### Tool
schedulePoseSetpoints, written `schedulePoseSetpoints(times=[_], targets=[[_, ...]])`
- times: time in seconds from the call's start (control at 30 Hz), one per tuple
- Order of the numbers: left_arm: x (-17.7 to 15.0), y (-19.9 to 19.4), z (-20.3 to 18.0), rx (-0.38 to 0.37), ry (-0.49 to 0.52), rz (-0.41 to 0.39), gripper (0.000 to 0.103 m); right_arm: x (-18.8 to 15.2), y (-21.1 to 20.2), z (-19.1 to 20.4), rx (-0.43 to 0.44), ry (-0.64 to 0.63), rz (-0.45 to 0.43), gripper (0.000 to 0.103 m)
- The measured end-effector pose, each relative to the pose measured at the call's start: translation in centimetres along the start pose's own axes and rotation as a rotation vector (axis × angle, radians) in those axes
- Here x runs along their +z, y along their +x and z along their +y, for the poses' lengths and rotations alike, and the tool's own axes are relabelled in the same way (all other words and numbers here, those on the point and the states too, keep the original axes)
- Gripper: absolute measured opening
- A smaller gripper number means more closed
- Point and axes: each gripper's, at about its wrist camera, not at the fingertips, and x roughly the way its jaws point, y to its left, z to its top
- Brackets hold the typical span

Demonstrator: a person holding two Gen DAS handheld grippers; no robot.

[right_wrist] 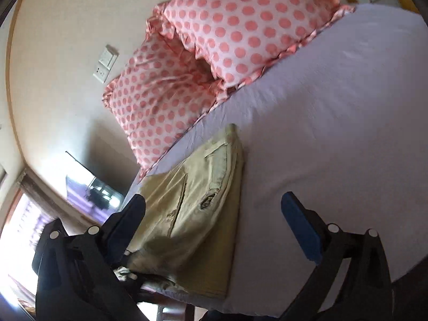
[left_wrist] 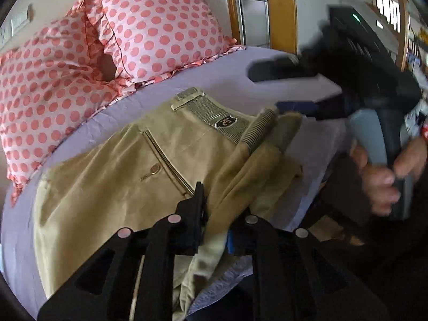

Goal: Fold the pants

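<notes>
Khaki pants point(left_wrist: 112, 176) lie on the lilac bed sheet point(left_wrist: 214, 80), waistband with grey elastic point(left_wrist: 214, 115) toward the far side. My left gripper point(left_wrist: 214, 230) is shut on a bunched fold of the pants at the near bed edge. My right gripper point(left_wrist: 264, 88) shows in the left wrist view, open and empty, hovering just above the waistband corner. In the right wrist view the pants point(right_wrist: 192, 214) lie between its spread fingers, and the right gripper point(right_wrist: 214, 208) holds nothing.
Two pink polka-dot pillows point(left_wrist: 160, 26) lie at the head of the bed, beyond the pants. A wall with switches point(right_wrist: 105, 62) and a dark screen point(right_wrist: 91, 190) stand to the left. A door frame point(left_wrist: 281, 10) is behind the bed.
</notes>
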Motion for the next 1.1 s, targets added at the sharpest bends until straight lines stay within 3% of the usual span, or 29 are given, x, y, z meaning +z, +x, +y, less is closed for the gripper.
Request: schedulePoseSetpoints(times=[0.03, 0.1, 0.13, 0.17, 0.23, 0.27, 0.33, 0.37, 0.47, 0.6, 0.7, 0.77, 0.83, 0.9, 1.1], targets=[[0.0, -0.4, 0.2, -0.013, -0.013, -0.005, 0.021, 0.1, 0.4, 0.2, 0.017, -0.003, 0.015, 0.102], [-0.6, -3.3, 2.1, -0.124, -0.098, -0.053, 0.023, 0.2, 1.4, 0.8, 0.018, -0.044, 0.051, 0.101], [-1.1, -4.2, 3.1, -0.152, -0.127, -0.071, 0.029, 0.4, 2.0, 1.1, 0.013, -0.061, 0.071, 0.099], [-1.6, -6.0, 4.8, -0.187, -0.192, -0.118, 0.036, 0.6, 2.8, 1.2, 0.004, -0.074, 0.092, 0.090], [-2.9, -8.6, 7.9, -0.156, -0.304, -0.179, 0.064, 0.7, 4.3, 1.1, -0.035, -0.098, 0.155, 0.080], [-3.7, -9.2, 10.4, -0.093, -0.369, -0.187, 0.066, 0.8, 5.1, 1.1, -0.056, -0.110, 0.182, 0.073], [-5.5, -8.7, 15.8, 0.035, -0.518, -0.131, 0.066, 0.9, 5.8, 1.2, -0.090, -0.150, 0.191, 0.069], [-6.4, -8.1, 17.8, 0.052, -0.584, -0.099, 0.065, 1.1, 6.1, 1.1, -0.086, -0.148, 0.198, 0.065], [-8.6, -5.6, 22.2, 0.000, -0.735, -0.005, 0.065, 1.6, 7.3, 0.9, -0.064, -0.141, 0.224, 0.057], [-8.7, -2.3, 23.7, -0.044, -0.743, 0.094, 0.067, 2.3, 8.2, 0.6, -0.030, -0.130, 0.248, 0.049], [-8.1, -1.1, 24.5, -0.105, -0.748, 0.096, 0.072, 2.4, 8.7, 0.3, -0.010, -0.134, 0.266, 0.035], [-7.4, -0.1, 25.5, -0.155, -0.777, 0.082, 0.062, 2.4, 9.1, -0.1, 0.031, -0.109, 0.289, 0.016], [-7.4, 0.3, 26.2, -0.189, -0.816, 0.062, 0.018, 2.5, 8.9, -0.7, 0.108, -0.053, 0.297, 0.013], [-7.3, -0.2, 26.2, -0.205, -0.813, 0.041, 0.011, 2.8, 8.6, -0.6, 0.137, -0.041, 0.293, 0.011], [-2.9, -2.4, 25.3, -0.109, -0.673, -0.033, 0.005, 5.9, 8.5, 3.2, 0.184, -0.111, 0.264, 0.010]])
